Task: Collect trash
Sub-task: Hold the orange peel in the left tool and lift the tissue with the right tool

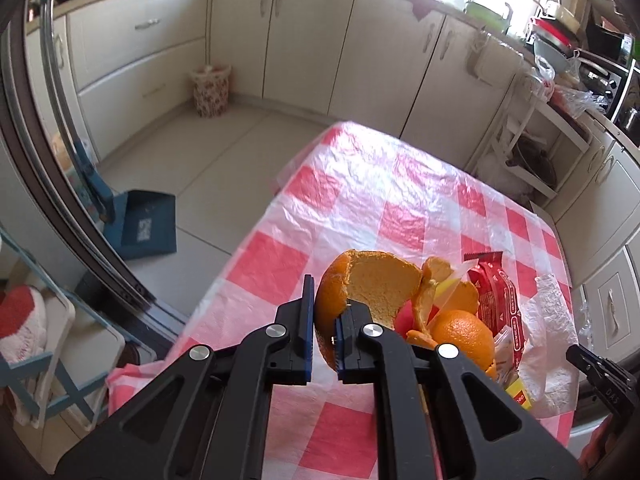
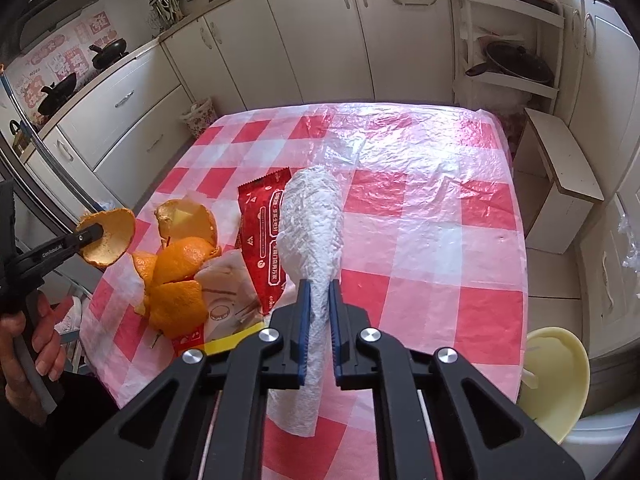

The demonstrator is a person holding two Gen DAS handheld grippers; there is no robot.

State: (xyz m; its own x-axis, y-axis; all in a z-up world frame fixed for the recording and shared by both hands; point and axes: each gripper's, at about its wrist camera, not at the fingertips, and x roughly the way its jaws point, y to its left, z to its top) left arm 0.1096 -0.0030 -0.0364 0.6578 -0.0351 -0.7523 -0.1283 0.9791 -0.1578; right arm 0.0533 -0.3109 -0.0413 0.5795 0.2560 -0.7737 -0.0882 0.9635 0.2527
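Observation:
My left gripper is shut on a large piece of orange peel and holds it above the table's left edge; it also shows in the right wrist view. My right gripper is shut on a crumpled white paper towel, lifted off the table. More orange peel, a red snack wrapper and a beige and yellow wrapper lie in a pile on the red and white checked tablecloth.
A floral waste bin stands on the floor by the cabinets. A blue dustpan lies on the floor to the left. A pale yellow bowl-like object sits off the table's right corner. A white stool stands to the right.

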